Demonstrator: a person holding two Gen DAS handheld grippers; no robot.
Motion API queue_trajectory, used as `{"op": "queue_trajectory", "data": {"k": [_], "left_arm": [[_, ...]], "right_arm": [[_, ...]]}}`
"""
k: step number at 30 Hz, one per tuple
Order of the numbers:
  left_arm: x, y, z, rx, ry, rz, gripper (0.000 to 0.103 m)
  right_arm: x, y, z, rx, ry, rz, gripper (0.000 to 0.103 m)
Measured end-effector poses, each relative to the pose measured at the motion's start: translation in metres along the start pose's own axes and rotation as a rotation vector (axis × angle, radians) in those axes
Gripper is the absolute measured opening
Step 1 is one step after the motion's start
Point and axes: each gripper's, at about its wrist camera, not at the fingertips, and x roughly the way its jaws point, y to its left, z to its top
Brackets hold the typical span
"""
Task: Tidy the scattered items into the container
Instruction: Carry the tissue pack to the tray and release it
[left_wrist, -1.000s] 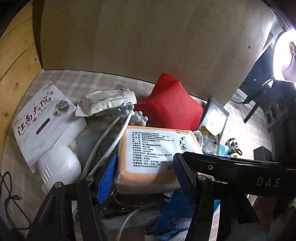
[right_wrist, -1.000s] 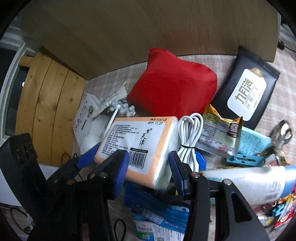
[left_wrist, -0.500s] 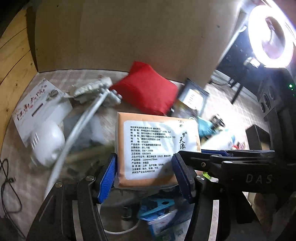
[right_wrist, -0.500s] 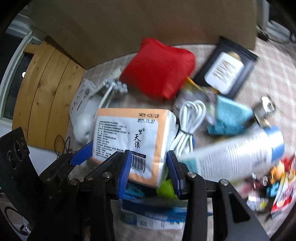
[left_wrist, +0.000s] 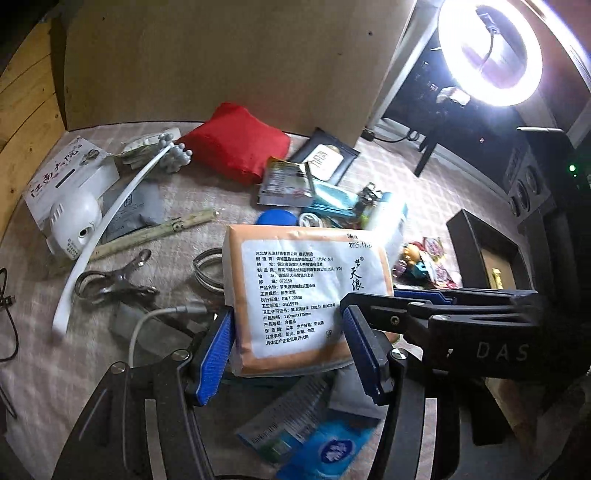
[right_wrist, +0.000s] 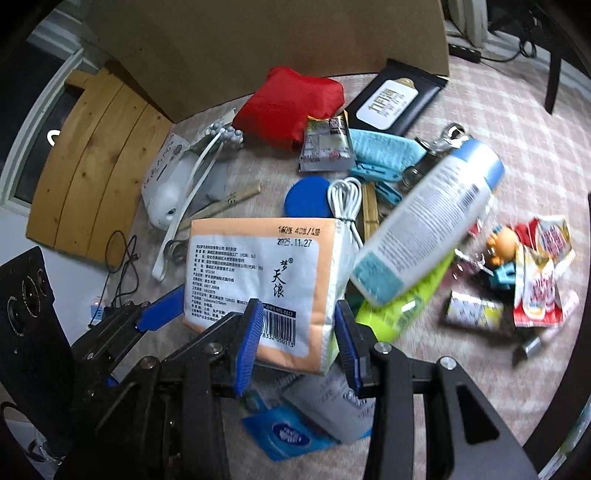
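**Tissue pack lifted by both grippers; most items not yet tidied**

The left hand-held gripper is grasping the orange tissue pack at its near end, with a blue pad pressing on each side. The right hand-held gripper is clamping the same tissue pack at the corner bearing the barcode. The pack is sitting in the lower centre of both views, apparently raised clear of the checked surface.

Progress is judged as early. A dark open box, probably the container, is standing at the right edge of the left wrist view, and its contents cannot be made out. Still lying scattered are the red pouch, the black wipes pack, the white cable coil, the blue disc, the white-and-blue tube, the metal clip, the white device and the snack wrappers.

Compared with the frame one second ago, the tissue pack is now sitting higher above the clutter, and items previously hidden beneath it, including the metal clip and the blue disc, are showing. The left wrist view is now taking in the dark box and the ring light, indicating a swing toward the right. Both grips are remaining unchanged on the pack.
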Motion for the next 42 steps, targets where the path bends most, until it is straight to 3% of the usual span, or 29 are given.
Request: {"op": "queue_trajectory", "data": {"k": [8, 16, 32, 42], "left_arm": [[-0.026, -0.026, 0.006, 0.049, -0.049, -0.013, 0.056], [-0.025, -0.076, 0.013, 0.121, -0.057, -0.051, 0.056], [0.022, -0.259, 0.015, 0.338, -0.006, -0.168, 0.052], [0.039, -0.342, 0.001, 0.441, 0.019, -0.214, 0.052]], "right_arm": [[-0.033, -0.005, -0.010, 0.014, -0.037, 0.038, 0.040], [-0.076, -0.028, -0.019, 0.022, -0.108, -0.001, 0.040], [-0.185, -0.178, -0.061, 0.196, -0.243, -0.132, 0.040], [-0.236, -0.245, -0.093, 0.293, -0.298, -0.195, 0.040]]}}
